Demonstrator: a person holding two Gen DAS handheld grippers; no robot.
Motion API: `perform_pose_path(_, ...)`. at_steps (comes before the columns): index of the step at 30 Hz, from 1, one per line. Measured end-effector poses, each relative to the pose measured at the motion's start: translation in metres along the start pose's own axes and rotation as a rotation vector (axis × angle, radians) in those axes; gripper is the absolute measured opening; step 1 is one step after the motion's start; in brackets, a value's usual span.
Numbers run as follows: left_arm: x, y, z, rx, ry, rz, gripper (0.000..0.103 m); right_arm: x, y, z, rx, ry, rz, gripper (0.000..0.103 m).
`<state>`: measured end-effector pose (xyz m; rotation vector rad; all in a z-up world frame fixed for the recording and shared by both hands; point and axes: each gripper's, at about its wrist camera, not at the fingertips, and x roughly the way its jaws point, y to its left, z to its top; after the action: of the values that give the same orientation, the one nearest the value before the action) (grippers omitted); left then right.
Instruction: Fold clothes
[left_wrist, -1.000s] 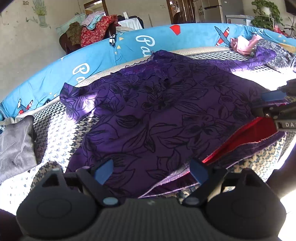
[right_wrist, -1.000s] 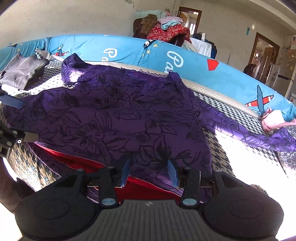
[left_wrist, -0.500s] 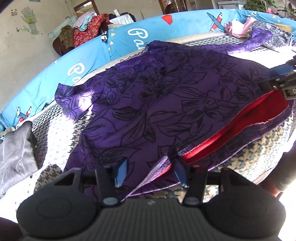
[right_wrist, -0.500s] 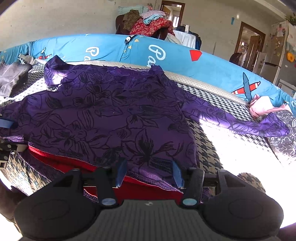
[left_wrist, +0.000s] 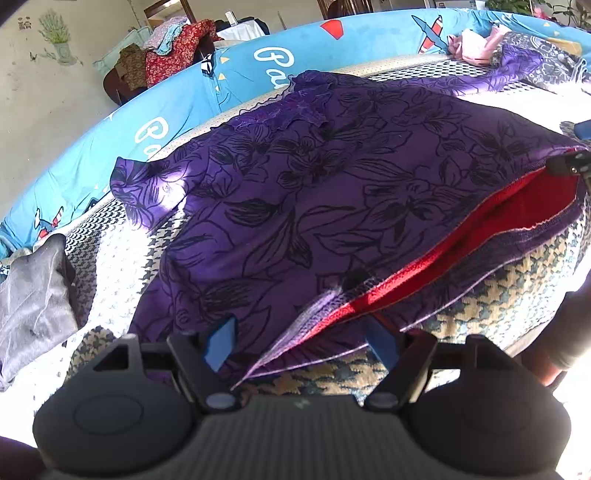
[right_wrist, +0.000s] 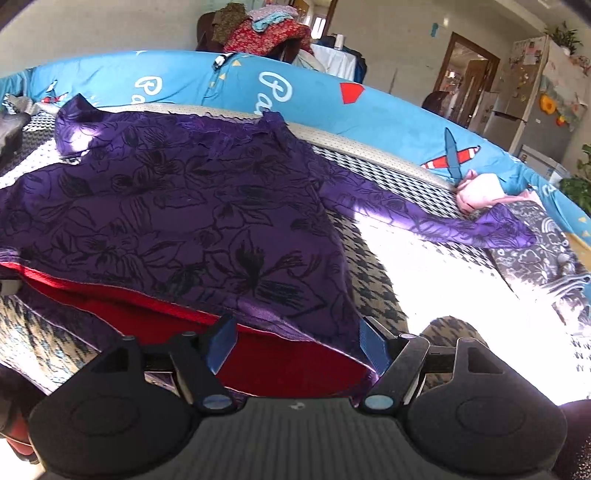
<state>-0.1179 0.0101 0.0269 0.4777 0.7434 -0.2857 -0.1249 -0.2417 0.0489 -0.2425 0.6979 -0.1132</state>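
Purple blouse (left_wrist: 314, 192) lies spread flat for folding; left gripper (left_wrist: 301, 341) and right gripper (right_wrist: 295, 345), at six o'clock, jaws apart and opening around its hem.

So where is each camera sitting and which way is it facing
Left wrist: on the left gripper, looking down across the purple top's hem corner; own opening jaws and the right gripper's tip show.
Right wrist: on the right gripper, over the opposite hem corner, facing the long sleeve; own opening jaws show.
Shared: the top, the blue bolster.
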Motion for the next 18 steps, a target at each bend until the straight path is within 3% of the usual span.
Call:
perform_pose_path(3, 0.003, 0.004, 0.000, -0.024, 0.010, 0.021, 0.070, 0.006, -0.005, -0.001, 0.023, 0.040, -0.033, 0.072)
perform_pose_path(5, 0.004, 0.009, 0.000, -0.051, 0.012, 0.024, 0.060, 0.012, -0.008, -0.002, 0.037, 0.074, -0.057, 0.072)
perform_pose_path(10, 0.008, 0.019, 0.000, -0.096, 0.016, 0.108, 0.058, 0.022, -0.013, -0.003, 0.073, 0.114, -0.112, 0.072)
perform_pose_path(13, 0.010, 0.030, 0.000, -0.159, 0.030, 0.154, 0.058, 0.015, -0.012, -0.003, 0.069, 0.064, -0.098, 0.072)
perform_pose_path(18, 0.015, 0.046, -0.003, -0.241, 0.054, 0.205, 0.058, 0.001, 0.009, 0.000, -0.036, -0.032, -0.001, 0.072)
